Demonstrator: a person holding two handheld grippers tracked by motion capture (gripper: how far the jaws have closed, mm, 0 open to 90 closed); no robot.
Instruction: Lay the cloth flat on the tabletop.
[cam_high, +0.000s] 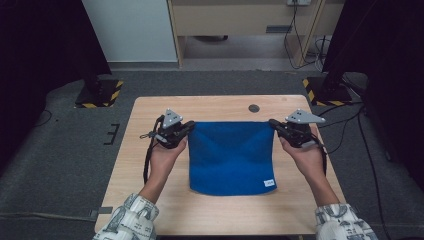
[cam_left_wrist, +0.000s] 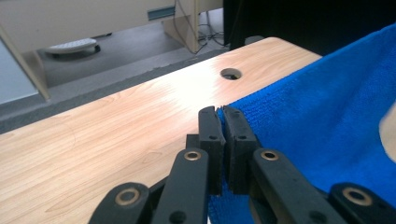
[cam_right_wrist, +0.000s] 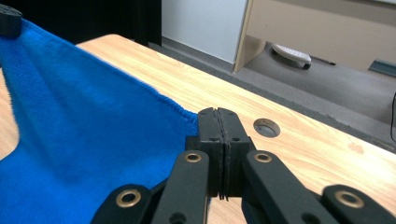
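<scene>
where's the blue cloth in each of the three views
high view: the blue cloth lies at the middle of the table, its far corners pinched by the left gripper and the right gripper.
left gripper view: it fills the right side, its corner between the shut jaws.
right gripper view: it fills the left side, its corner between the shut jaws.
shared landmark: the round hole in the table, just beyond the cloth's far edge.

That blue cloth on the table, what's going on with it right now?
A person holds the blue cloth by its two far corners, one in each gripper. The left gripper and right gripper are both clamped shut on its edge, stretching it taut between them. The near part rests on the wooden table.
</scene>
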